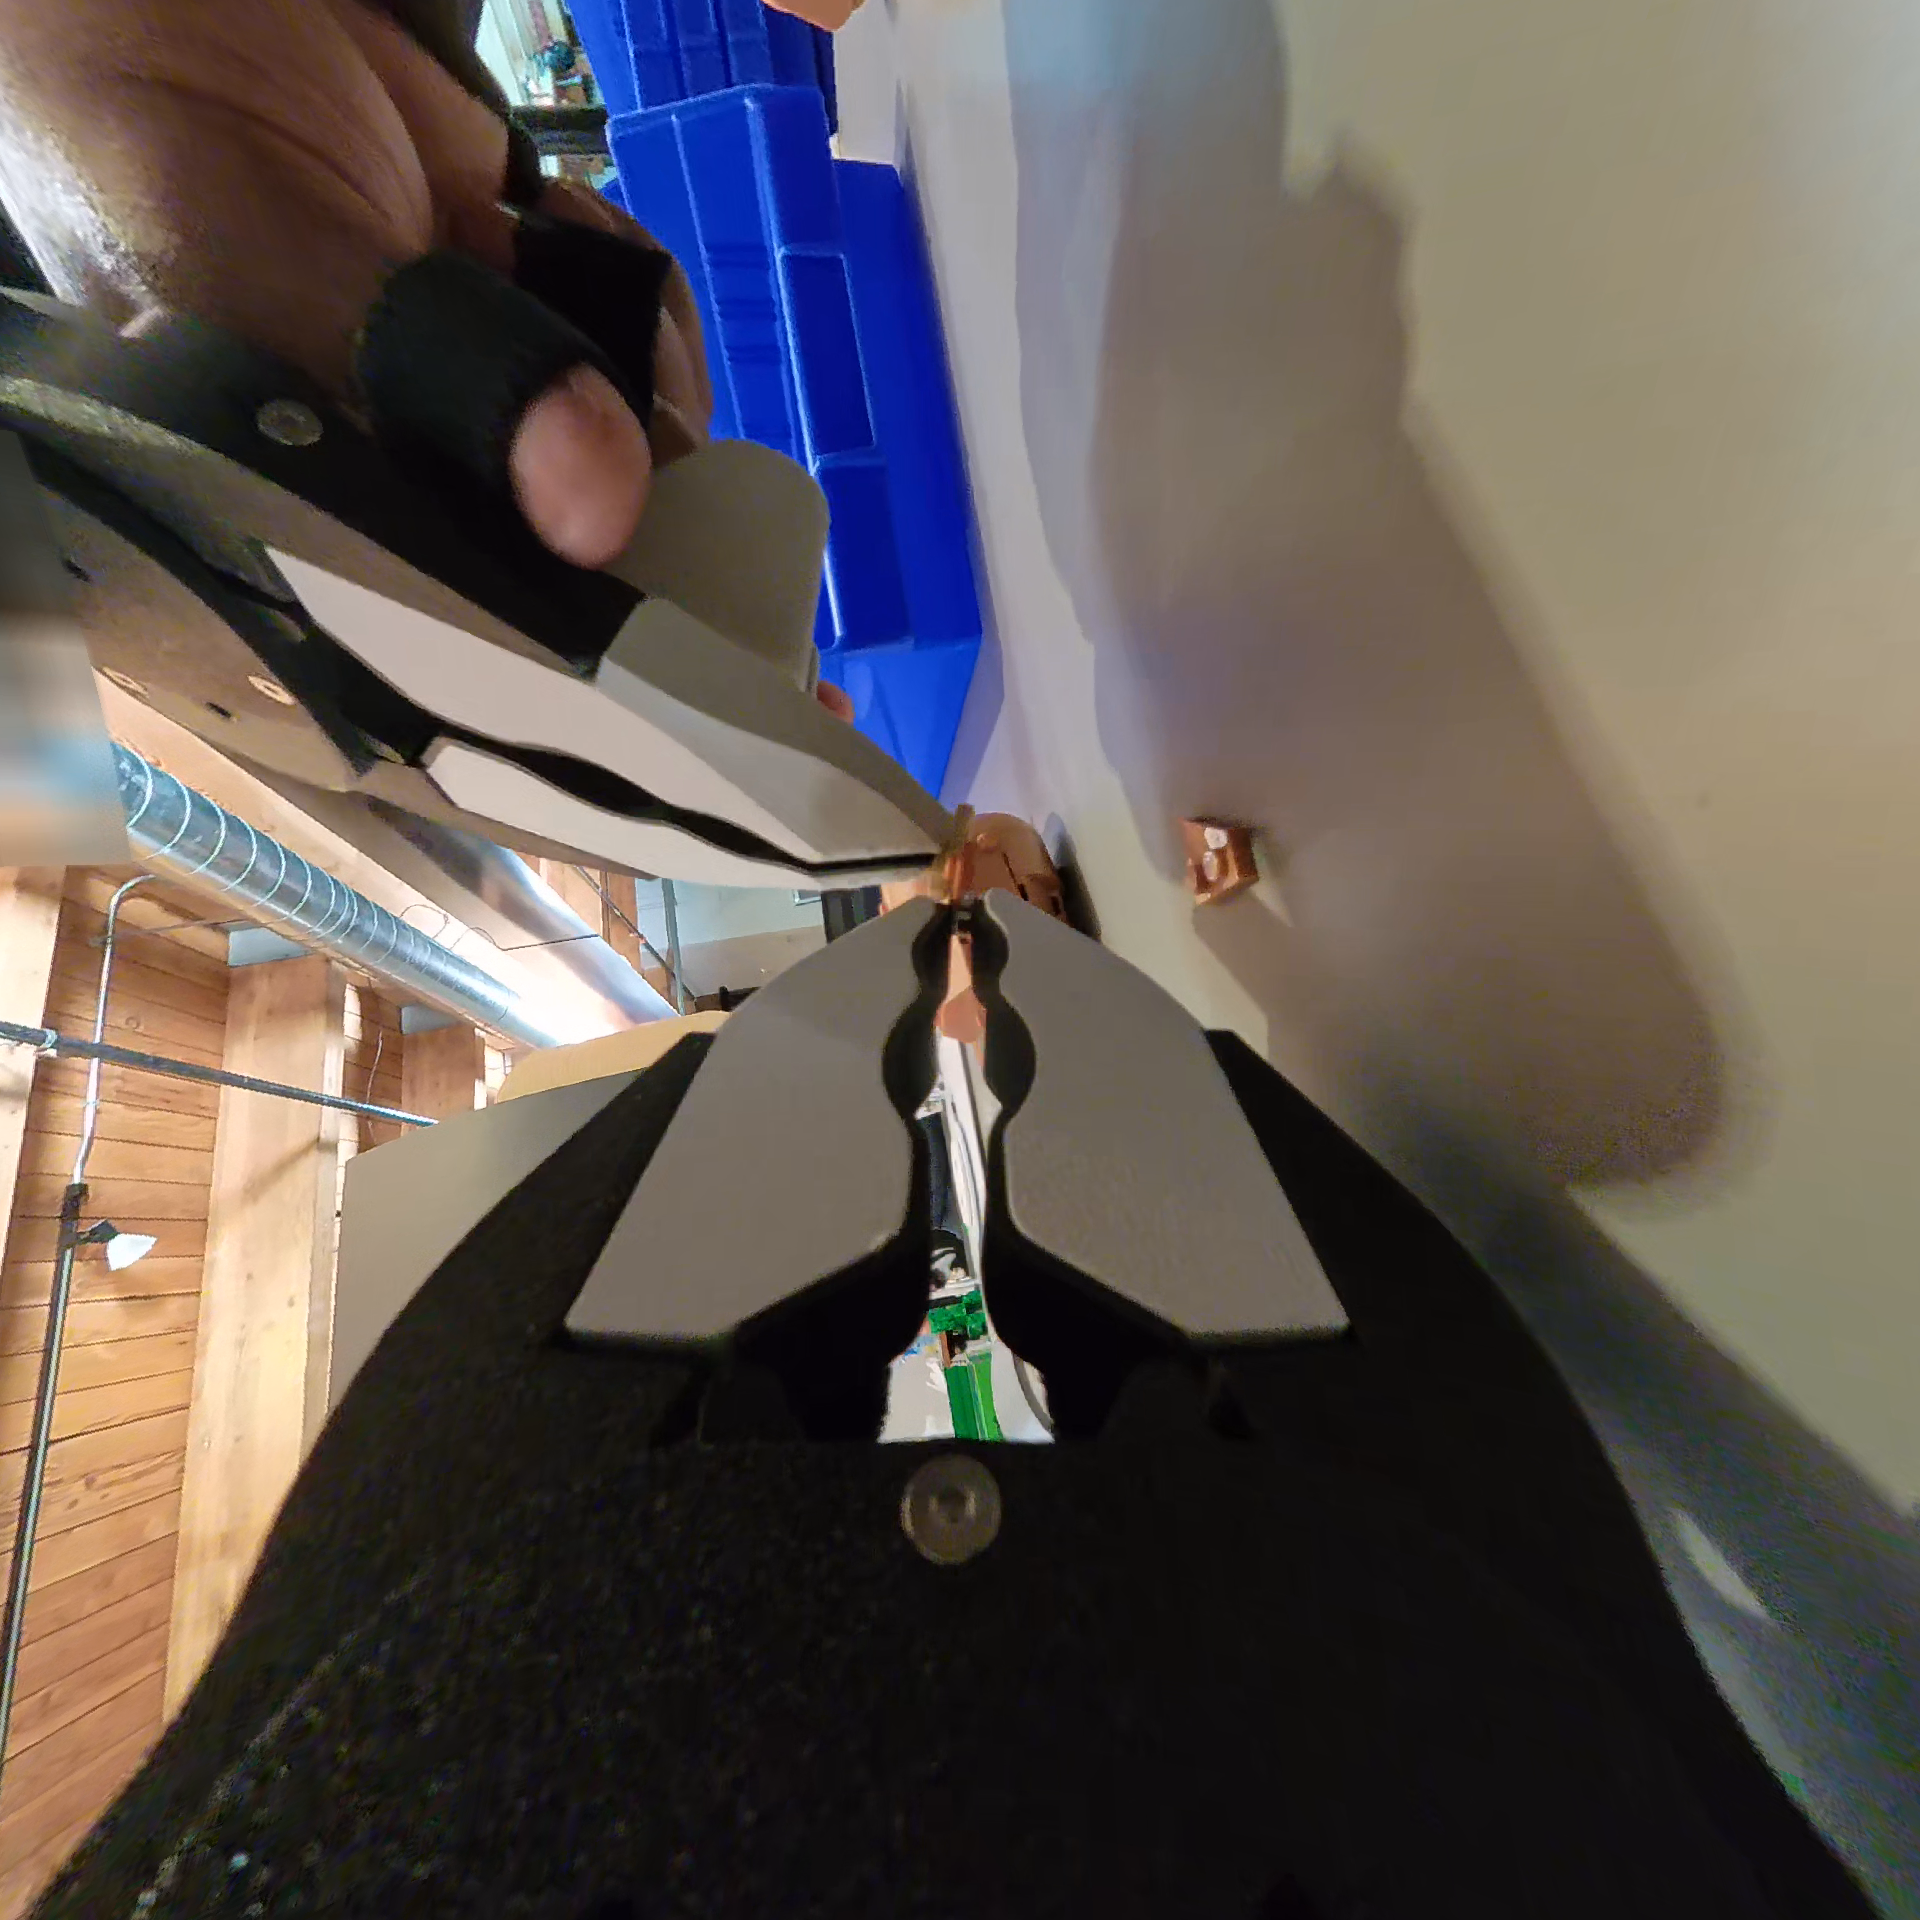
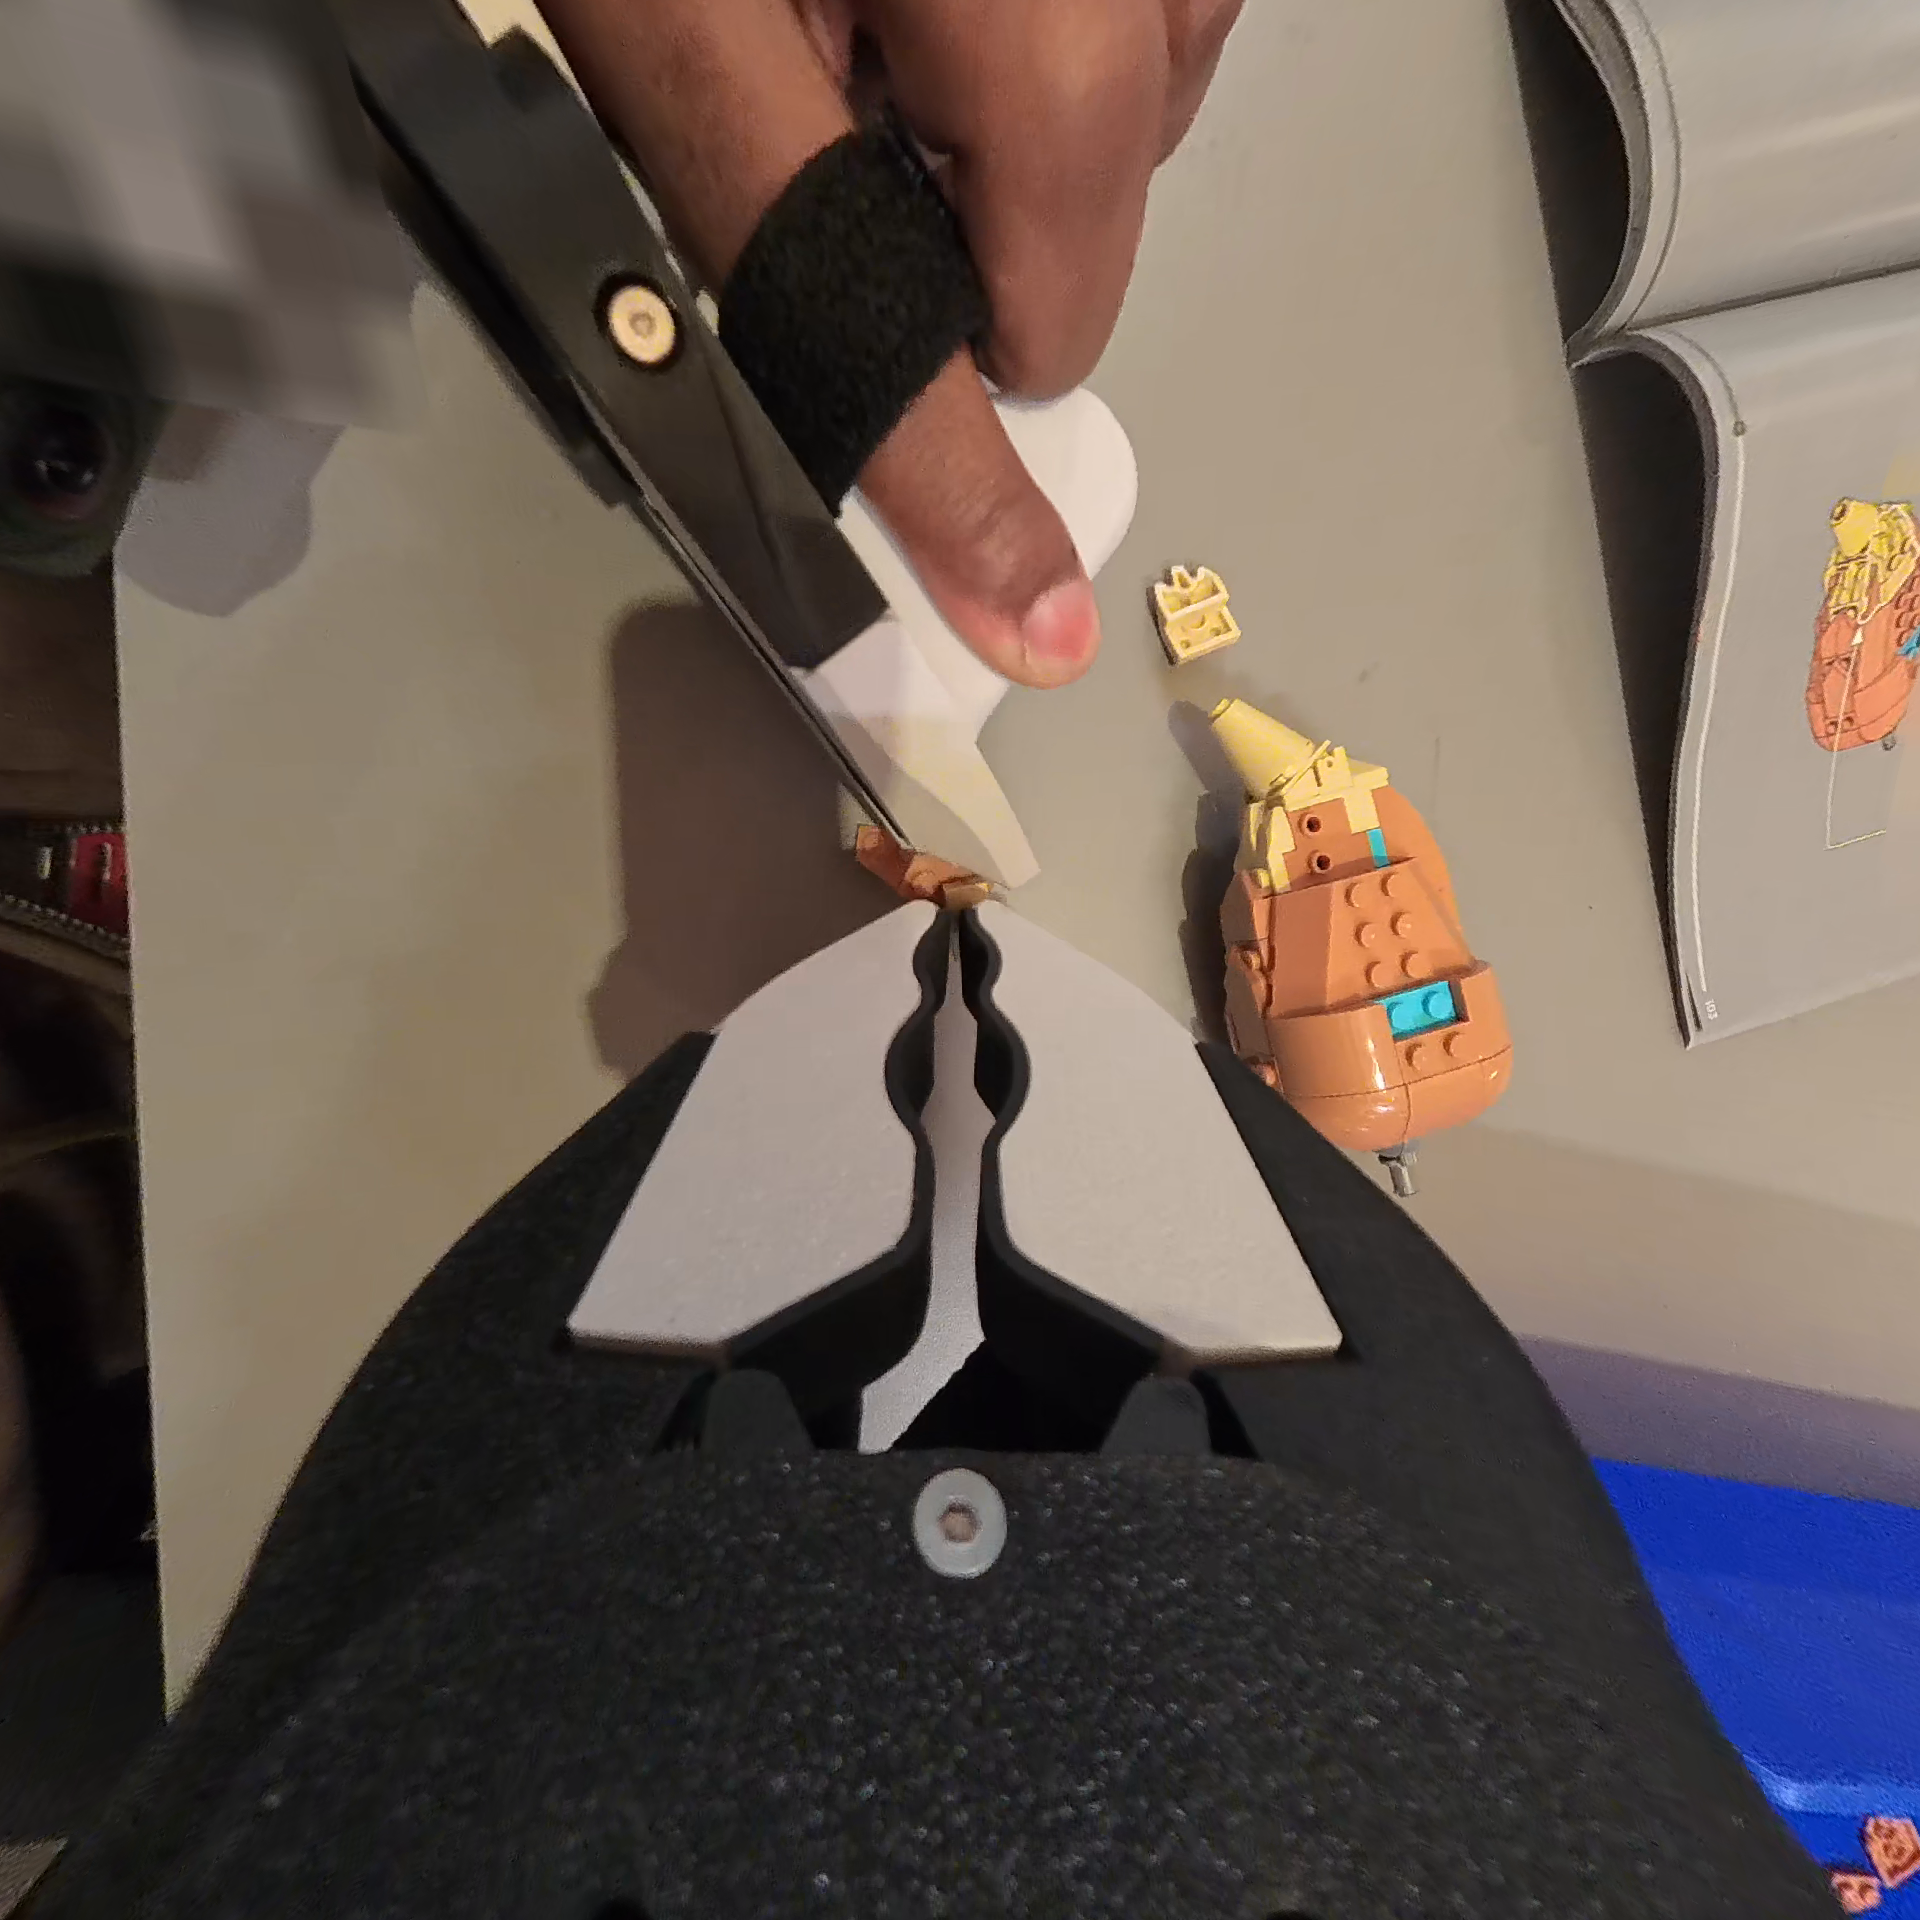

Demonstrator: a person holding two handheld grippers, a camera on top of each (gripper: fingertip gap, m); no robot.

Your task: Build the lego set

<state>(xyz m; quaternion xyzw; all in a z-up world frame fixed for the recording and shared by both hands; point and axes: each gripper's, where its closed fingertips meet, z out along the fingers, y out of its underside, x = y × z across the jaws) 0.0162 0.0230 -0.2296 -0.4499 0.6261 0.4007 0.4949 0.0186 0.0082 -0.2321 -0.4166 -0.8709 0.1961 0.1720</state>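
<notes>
- The left hand-held gripper [image 1: 961, 912] is pinched shut on a small tan-orange brick piece [image 1: 982, 868], its grey fingers meeting at the tips.
- The right hand-held gripper [image 2: 954, 916] is likewise closed, tip against a tiny tan and brown brick piece [image 2: 940, 878] that both tools meet on, above the pale grey bench [image 2: 416, 790].
- Each view shows the other tool crossing in from the upper left, with a hand [image 2: 935, 312] and black finger strap close in over the work.
- Just right of the tips lies the part-built orange rounded brick model with a pale yellow cone [image 2: 1361, 977]; a loose pale yellow small brick [image 2: 1195, 615] sits near its cone.
- An open grey instruction booklet [image 2: 1787, 623] lies further right, at the frame edge.
- Bare bench stays open left of the tips, to the bench's edge.
- A blue plastic bin [image 2: 1766, 1621] at lower right holds a few orange pieces [image 2: 1886, 1855].
</notes>
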